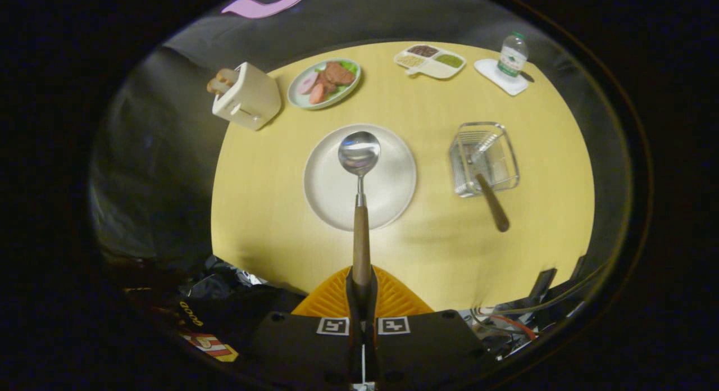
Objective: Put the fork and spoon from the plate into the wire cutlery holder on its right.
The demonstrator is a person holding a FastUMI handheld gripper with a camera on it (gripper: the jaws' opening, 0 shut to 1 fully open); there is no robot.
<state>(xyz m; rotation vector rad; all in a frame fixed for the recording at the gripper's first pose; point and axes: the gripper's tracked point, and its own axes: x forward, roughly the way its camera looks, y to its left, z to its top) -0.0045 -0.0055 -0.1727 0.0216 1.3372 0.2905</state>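
My gripper (362,287) is shut on the wooden handle of the spoon (360,172), which points straight ahead. The spoon's metal bowl hangs above the white plate (326,183), and the plate looks bare beneath it. To the right of the plate stands the wire cutlery holder (503,155). The fork (490,197) rests inside it, its wooden handle sticking out over the near rim toward me.
On the round yellow table (427,250) stand a white toaster (247,97) at the far left, a dish of food (324,82), a divided tray (429,60) and a water bottle (512,55) on a white mat. Cables and clutter lie below the near edge.
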